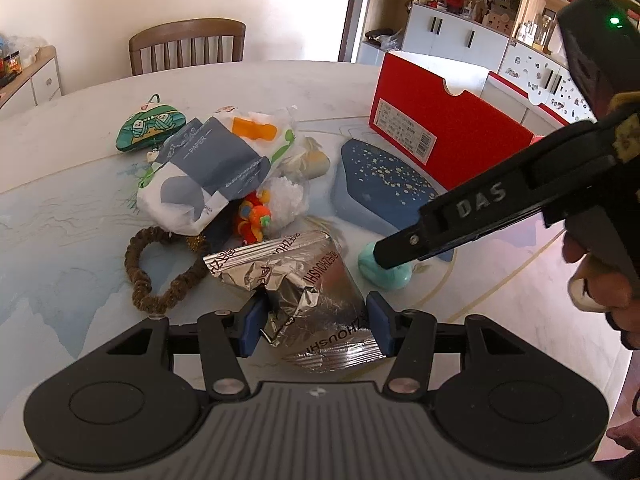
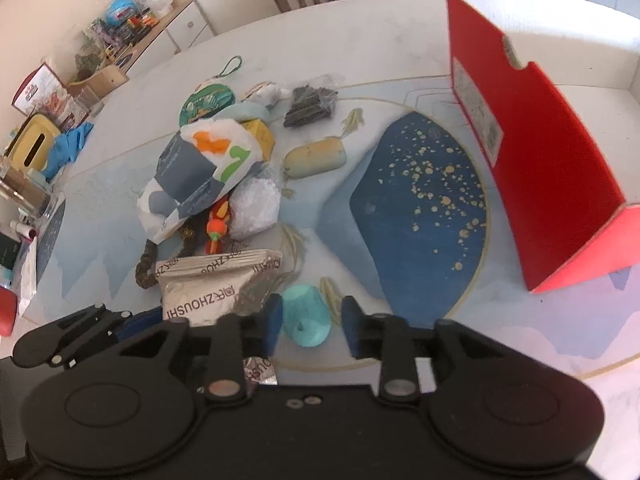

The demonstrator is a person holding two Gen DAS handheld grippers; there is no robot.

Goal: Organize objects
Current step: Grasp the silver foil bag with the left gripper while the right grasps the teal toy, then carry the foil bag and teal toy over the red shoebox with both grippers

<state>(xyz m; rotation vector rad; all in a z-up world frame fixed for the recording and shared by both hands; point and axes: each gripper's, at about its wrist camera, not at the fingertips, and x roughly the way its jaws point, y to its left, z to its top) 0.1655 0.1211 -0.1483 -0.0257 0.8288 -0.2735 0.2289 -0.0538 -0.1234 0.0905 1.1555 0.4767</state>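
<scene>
Pale round table point(image 2: 400, 40) with a printed blue splash and gold flecks point(image 2: 420, 208) in the middle. Lying on it: a red box point(image 2: 540, 160) on the right, a teal lump point(image 2: 306, 318) up front, a crinkled foil bag point(image 1: 304, 280) beside it, a brown bead loop point(image 1: 148, 276), a green pouch point(image 1: 150, 128), a tan roll point(image 2: 316, 156), a dark packet point(image 2: 312, 106), plus a paper bag point(image 1: 200, 176) heaped over some plastic-wrapped stuff and an orange toy point(image 1: 252, 216).
</scene>
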